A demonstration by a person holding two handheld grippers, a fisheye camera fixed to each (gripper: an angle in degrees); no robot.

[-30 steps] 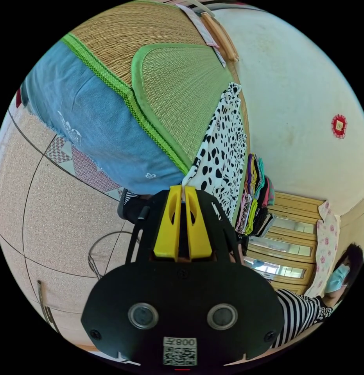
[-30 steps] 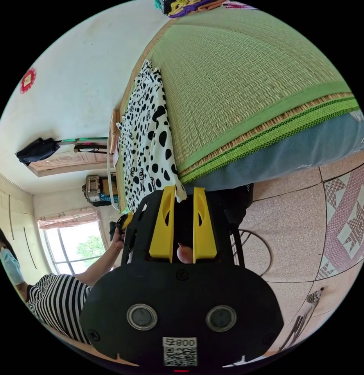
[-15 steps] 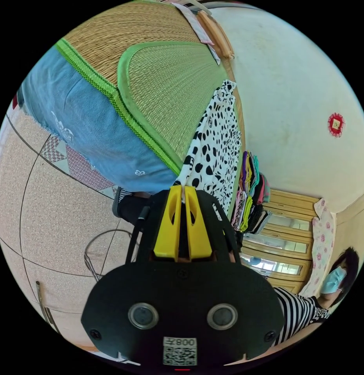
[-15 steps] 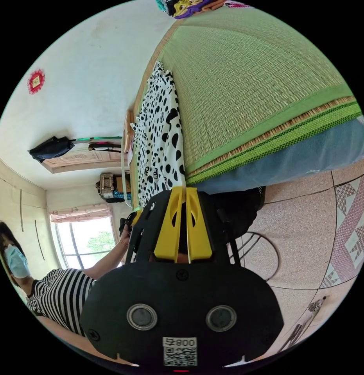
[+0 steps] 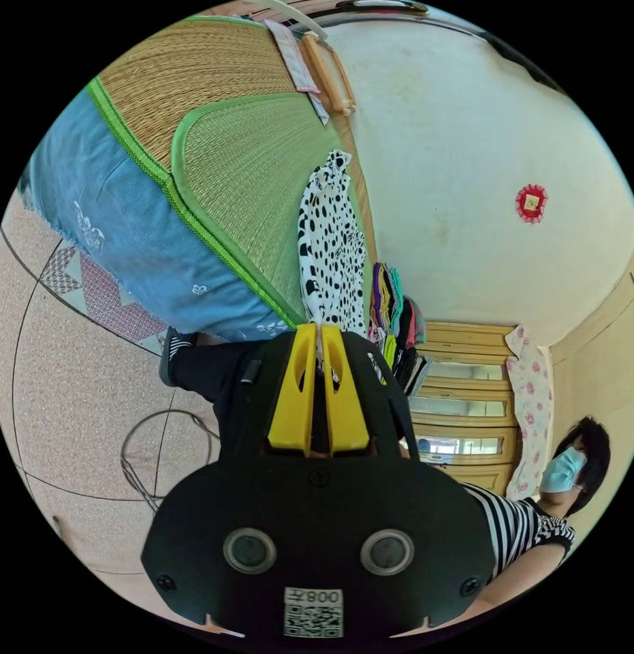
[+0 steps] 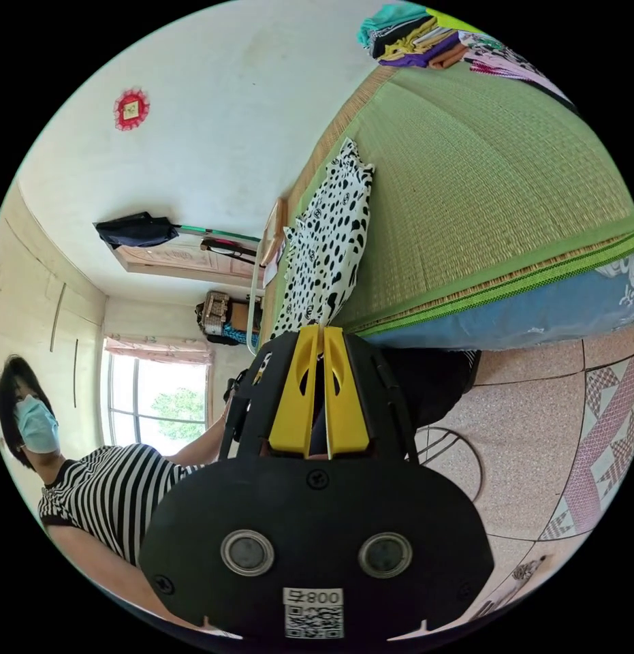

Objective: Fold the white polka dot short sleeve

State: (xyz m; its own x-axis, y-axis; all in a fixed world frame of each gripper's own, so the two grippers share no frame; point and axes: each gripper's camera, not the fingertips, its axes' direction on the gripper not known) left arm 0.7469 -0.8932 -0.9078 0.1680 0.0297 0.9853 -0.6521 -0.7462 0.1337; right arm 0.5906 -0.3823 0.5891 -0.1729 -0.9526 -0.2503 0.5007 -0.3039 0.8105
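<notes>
The left gripper (image 5: 319,328) and right gripper (image 6: 322,330) each pinch an edge of the polka dot shirt (image 5: 330,238) between closed fingers, over the bed's woven mat (image 6: 480,204).

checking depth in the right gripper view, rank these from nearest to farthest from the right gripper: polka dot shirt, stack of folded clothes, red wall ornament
1. polka dot shirt: its edge is pinched in the right gripper, and it lies on the green mat.
2. stack of folded clothes: at the mat's far end, near the wall.
3. red wall ornament: up on the white wall past the bed; its order against the stack is less sure.
</notes>
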